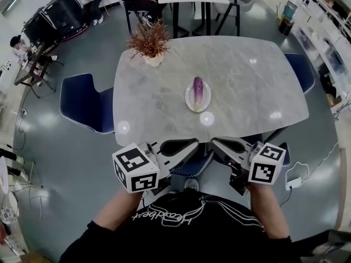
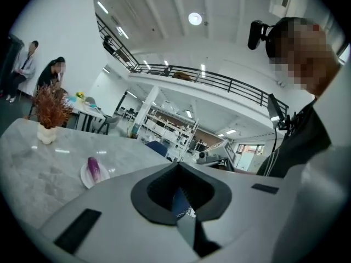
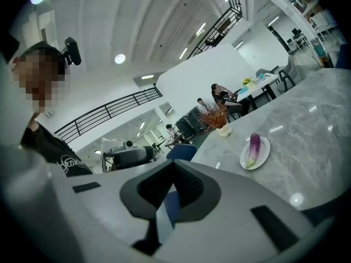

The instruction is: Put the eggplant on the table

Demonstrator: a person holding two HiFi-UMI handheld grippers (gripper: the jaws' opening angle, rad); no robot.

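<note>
**Desk:** Grey-bodied, with black ribbed pads, the left gripper [image 1: 189, 144] and the right gripper [image 1: 218, 143] sit closest to the lens. Their state?

**Photographer:** Both have their jaws pressed together with nothing between them, held before the near edge of the rounded, grey marble-patterned table [image 1: 247, 81].

**Desk:** And the glossy purple eggplant [image 1: 197, 90]?

**Photographer:** Lying on a small round white plate [image 1: 189, 102] near the table's middle, well apart from both grippers. A bushy reddish dried plant [image 1: 149, 40] in a pale pot [image 1: 153, 61] stands at the far-left corner.

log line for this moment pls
purple eggplant: lying on round white plate | left gripper: jaws shut, empty | right gripper: jaws shut, empty
</note>
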